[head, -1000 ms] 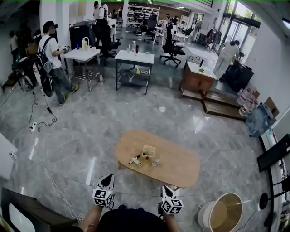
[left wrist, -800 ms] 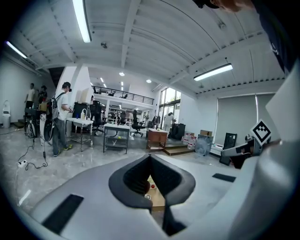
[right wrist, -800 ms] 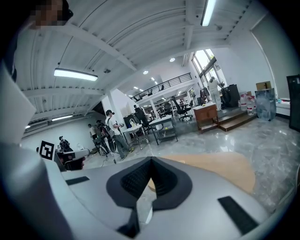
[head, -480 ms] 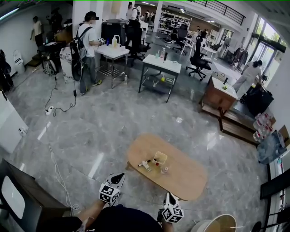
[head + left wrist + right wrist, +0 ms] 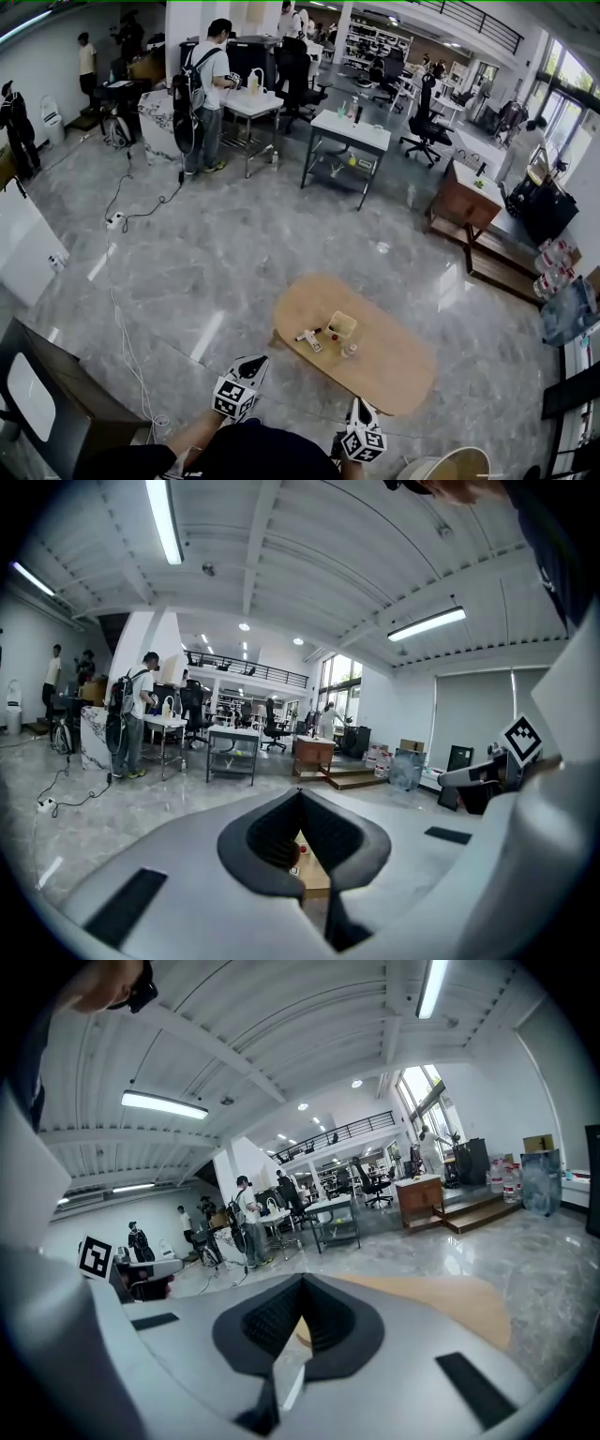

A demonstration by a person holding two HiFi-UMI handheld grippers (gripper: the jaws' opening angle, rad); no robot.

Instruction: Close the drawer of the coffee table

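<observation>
An oval wooden coffee table (image 5: 384, 370) stands on the grey floor ahead of me. No drawer shows in any view. On its top sit a small yellow box (image 5: 341, 325), a white tool (image 5: 307, 337) and a few small items. My left gripper (image 5: 253, 362) is held low near my body, short of the table's near left edge. My right gripper (image 5: 359, 406) hovers at the table's near edge. Both are shut with nothing in them. In the left gripper view the left gripper (image 5: 300, 794) lets a strip of the table (image 5: 309, 869) show below its tips. The right gripper (image 5: 302, 1281) points over the tabletop (image 5: 441, 1302).
A dark cabinet (image 5: 56, 403) stands at my left and a round tub (image 5: 450, 465) at my right. A cable (image 5: 127, 347) trails over the floor on the left. Further off are white work tables (image 5: 347, 131), a wooden cabinet (image 5: 466, 202), office chairs and several people.
The head view has swung, so the room has slid rightward in frame. Both grippers stay low by my body, still shut.
</observation>
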